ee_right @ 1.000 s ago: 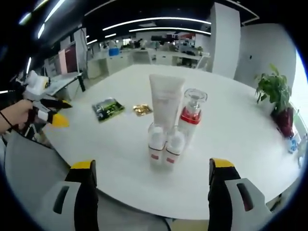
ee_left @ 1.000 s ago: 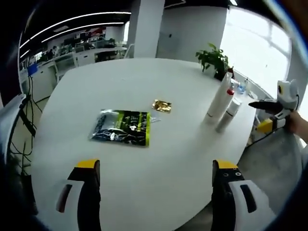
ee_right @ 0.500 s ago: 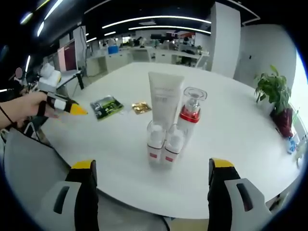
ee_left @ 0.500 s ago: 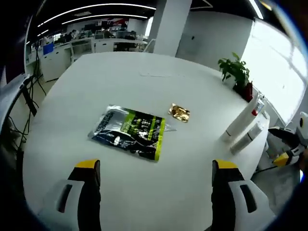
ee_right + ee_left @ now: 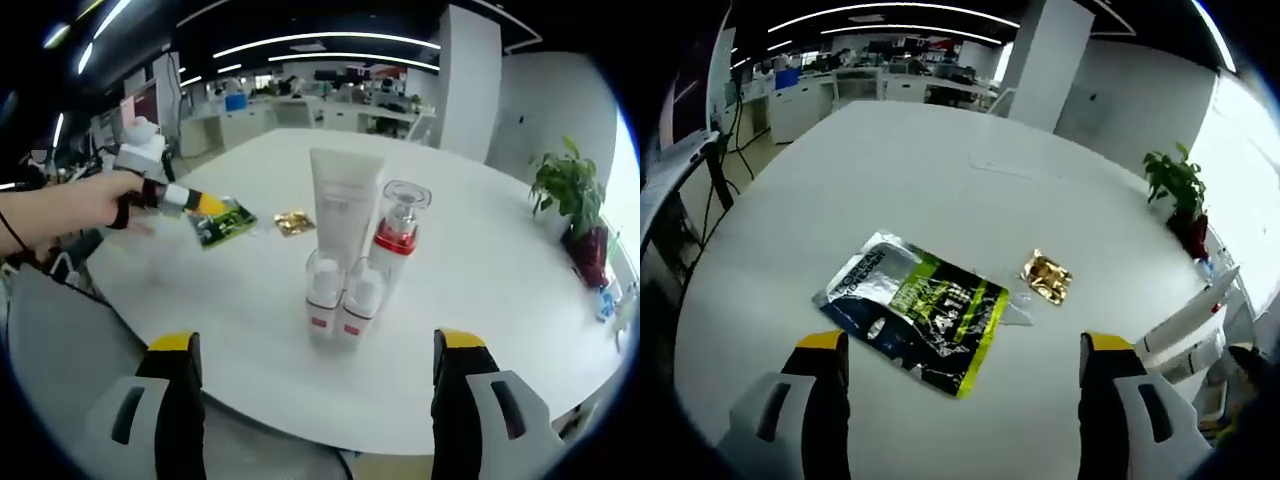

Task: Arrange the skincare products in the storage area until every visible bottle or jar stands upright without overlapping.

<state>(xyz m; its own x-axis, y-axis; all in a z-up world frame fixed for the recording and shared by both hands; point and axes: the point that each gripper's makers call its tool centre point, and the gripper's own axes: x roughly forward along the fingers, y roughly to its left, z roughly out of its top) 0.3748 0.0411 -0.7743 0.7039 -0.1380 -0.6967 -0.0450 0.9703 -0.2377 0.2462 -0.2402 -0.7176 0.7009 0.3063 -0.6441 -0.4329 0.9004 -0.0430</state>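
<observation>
Right gripper view: white round table, open-plan office.

On the white tabletop four skincare items stand upright in a tight cluster. A tall white tube rises at the back, its wide flat end up. Just beside it stands a clear pump bottle with a red band around its middle and a transparent cap. In front of these two, a pair of small white bottles with clear caps and red labels near their bases stand side by side, touching or nearly so. From the left gripper view the same cluster sits near the tabletop's edge, too distorted at the fringe to make out details.
</observation>
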